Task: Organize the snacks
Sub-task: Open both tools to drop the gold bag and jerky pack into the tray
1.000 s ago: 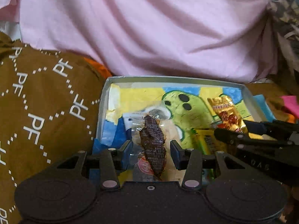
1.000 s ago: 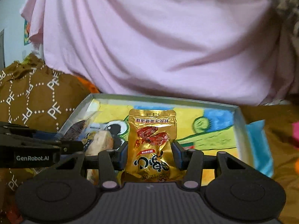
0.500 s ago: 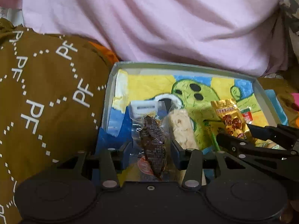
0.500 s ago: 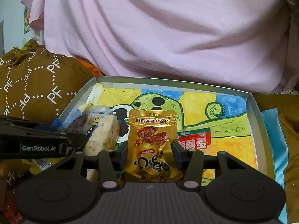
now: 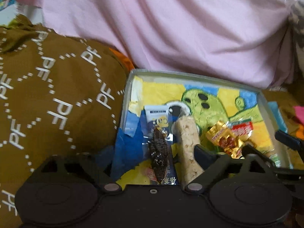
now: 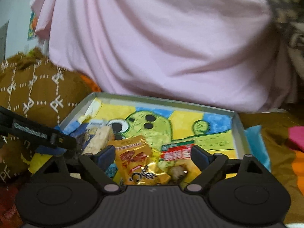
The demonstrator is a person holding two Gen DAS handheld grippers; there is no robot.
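A large pink cloth [image 5: 171, 28] hangs in soft folds across the back of both views, filling most of the upper half. To the left lies a brown fabric [image 5: 47, 98] printed with white dotted diamonds and the letters "PF", bunched into a mound. A bit of orange cloth [image 5: 121, 57] peeks out where the brown fabric meets the pink cloth. At the far right, a light blue cloth [image 6: 256, 140] lies over more brown fabric, with a bright pink piece [image 6: 296, 136] and an orange piece [image 6: 299, 167] beyond it. A mottled, camouflage-like fabric [image 6: 285, 13] shows in the upper right corner.
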